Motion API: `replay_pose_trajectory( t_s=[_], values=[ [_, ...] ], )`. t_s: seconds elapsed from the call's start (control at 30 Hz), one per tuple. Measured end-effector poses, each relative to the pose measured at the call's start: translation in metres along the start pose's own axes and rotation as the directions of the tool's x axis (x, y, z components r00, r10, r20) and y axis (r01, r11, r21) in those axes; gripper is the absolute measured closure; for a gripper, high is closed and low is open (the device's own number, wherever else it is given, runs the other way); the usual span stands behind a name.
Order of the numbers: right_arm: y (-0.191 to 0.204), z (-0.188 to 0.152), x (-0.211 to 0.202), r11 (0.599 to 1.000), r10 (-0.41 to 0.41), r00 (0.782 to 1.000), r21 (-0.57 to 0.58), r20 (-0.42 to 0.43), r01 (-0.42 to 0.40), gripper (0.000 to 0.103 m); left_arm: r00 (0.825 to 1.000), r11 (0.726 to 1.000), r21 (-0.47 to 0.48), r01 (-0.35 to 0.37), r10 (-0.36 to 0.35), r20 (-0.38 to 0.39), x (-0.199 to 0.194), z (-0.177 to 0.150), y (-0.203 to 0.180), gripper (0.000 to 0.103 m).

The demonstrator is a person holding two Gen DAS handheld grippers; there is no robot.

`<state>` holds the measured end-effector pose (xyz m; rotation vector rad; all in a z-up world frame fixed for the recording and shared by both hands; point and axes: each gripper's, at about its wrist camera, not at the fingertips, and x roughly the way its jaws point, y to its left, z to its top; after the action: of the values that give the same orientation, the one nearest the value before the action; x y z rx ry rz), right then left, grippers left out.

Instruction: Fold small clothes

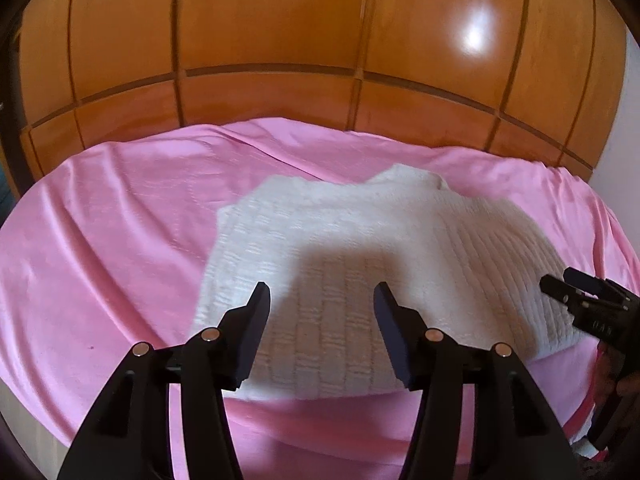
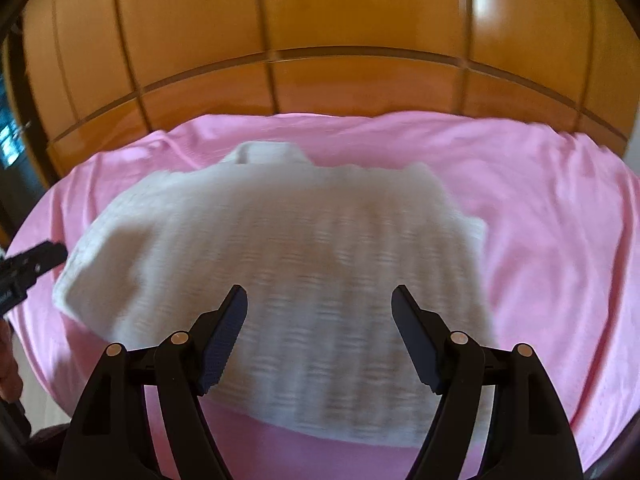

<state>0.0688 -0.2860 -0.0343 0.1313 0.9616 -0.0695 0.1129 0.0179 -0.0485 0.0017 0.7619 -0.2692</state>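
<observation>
We see both wrist views angled down, close above the white knit garment [image 1: 360, 240], wooden panelling [image 2: 320, 20] at twelve o'clock; they share garment and pink sheet [image 1: 120, 220].

Bed [image 1: 100, 240] covered with a creased pink sheet [image 2: 540, 220], white knitted sweater [image 2: 280, 248] spread flat on the sheet, collar toward the wooden headboard [image 1: 260, 40]

Sweater [image 2: 280, 264] on sheet [image 2: 560, 240], wardrobe [image 2: 320, 20] behind
</observation>
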Motion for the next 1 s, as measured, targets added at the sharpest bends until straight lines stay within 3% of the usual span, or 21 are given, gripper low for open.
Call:
replay_pose_trajectory(
  t_s=[0.2,0.4,0.5,0.63,0.73,0.83,1.0],
  values=[
    [-0.030,-0.006,0.004,0.997,-0.037,0.999,0.068,-0.024,0.039,0.029,0.999,0.999,0.046,0.016,-0.014,-0.048,0.019,-0.008,-0.018,0.049],
    [-0.055,-0.027,0.031,0.991,-0.039,0.994,0.123,-0.099,0.051,0.029,0.985,0.996,0.085,0.016,-0.001,-0.174,0.060,-0.036,-0.027,0.049],
    [-0.057,-0.031,0.034,0.994,-0.034,0.996,0.105,-0.080,0.042,0.029,0.989,0.994,0.113,-0.001,0.018,-0.150,0.058,-0.041,-0.031,0.049],
    [-0.061,-0.028,0.029,0.994,-0.012,0.996,0.110,-0.093,0.022,0.029,0.989,0.997,0.070,0.015,-0.005,-0.147,0.052,-0.039,-0.025,0.049],
    [-0.074,-0.018,0.014,0.985,0.032,0.998,0.173,-0.061,-0.021,0.026,0.994,0.999,0.024,0.041,-0.039,-0.104,0.039,-0.031,-0.019,0.048],
    [-0.095,-0.005,0.005,0.968,0.022,1.000,0.249,-0.009,-0.019,0.025,0.996,0.999,0.014,0.031,-0.030,-0.079,0.034,-0.024,-0.016,0.047],
    [-0.122,0.004,0.033,0.933,0.083,0.995,0.355,-0.049,-0.060,0.025,0.994,1.000,-0.015,0.006,-0.007,-0.113,0.043,-0.019,-0.010,0.042]
  ],
)
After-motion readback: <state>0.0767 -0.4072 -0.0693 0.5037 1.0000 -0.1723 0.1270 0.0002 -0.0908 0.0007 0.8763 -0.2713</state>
